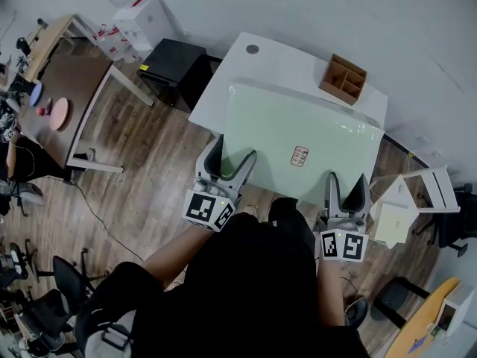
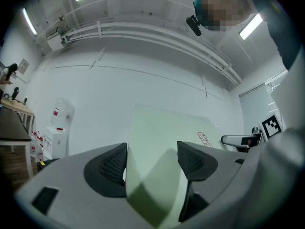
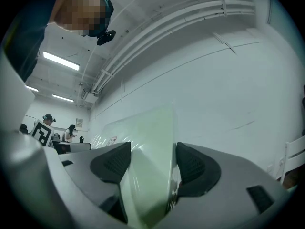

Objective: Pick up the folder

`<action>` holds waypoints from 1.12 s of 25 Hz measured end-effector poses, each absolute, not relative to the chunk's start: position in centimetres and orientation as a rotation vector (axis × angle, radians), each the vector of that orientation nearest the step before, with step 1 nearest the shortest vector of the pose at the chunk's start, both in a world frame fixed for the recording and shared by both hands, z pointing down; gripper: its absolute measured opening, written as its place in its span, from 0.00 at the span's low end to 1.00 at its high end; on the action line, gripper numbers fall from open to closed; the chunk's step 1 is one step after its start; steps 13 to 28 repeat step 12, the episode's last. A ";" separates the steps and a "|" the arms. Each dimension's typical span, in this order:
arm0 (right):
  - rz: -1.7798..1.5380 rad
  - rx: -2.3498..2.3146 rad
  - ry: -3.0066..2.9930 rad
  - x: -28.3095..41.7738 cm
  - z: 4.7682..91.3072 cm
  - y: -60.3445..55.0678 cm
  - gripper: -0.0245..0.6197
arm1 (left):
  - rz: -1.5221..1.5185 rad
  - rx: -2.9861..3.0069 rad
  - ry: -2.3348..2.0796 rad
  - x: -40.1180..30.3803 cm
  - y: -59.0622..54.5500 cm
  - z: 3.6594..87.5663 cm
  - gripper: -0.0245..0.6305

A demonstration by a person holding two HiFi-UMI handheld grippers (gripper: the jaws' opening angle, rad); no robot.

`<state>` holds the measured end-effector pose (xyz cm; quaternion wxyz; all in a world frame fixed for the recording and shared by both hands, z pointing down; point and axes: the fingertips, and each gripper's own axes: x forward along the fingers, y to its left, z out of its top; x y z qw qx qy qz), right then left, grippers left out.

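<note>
The big risk I see is the large pale green plastic folder [image 1: 298,136] sagging or twisting out of its hold. It is a wide, floppy sheet pinched only at its two near corners, so if one side rises faster than the other, a corner could slide free. Its far edge could also sweep the small wooden compartment box [image 1: 343,79] at the back of the white bench [image 1: 276,58]. The left gripper [image 1: 235,148] is clamped on the near left corner and the right gripper [image 1: 348,177] on the near right corner. In both gripper views the sheet [image 2: 157,142] sits wedged between the dark pads and rises against the wall, so I judge it tilted up over the bench rather than lying flat. Both arms are held out in front of the person's body, well apart, with the jaws pointing away and upward.
</note>
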<state>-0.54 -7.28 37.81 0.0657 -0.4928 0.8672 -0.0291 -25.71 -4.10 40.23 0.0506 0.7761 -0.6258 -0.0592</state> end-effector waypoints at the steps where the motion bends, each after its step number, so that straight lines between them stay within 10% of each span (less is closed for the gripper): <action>1: -0.087 -1.493 2.615 -0.4 37.8 -7.2 0.54 | -0.182 2.363 -1.901 -25.6 -4.1 40.3 0.55; 28: -0.079 -1.541 2.624 0.3 38.1 -6.0 0.54 | -0.183 2.351 -1.868 -24.8 -3.5 41.1 0.55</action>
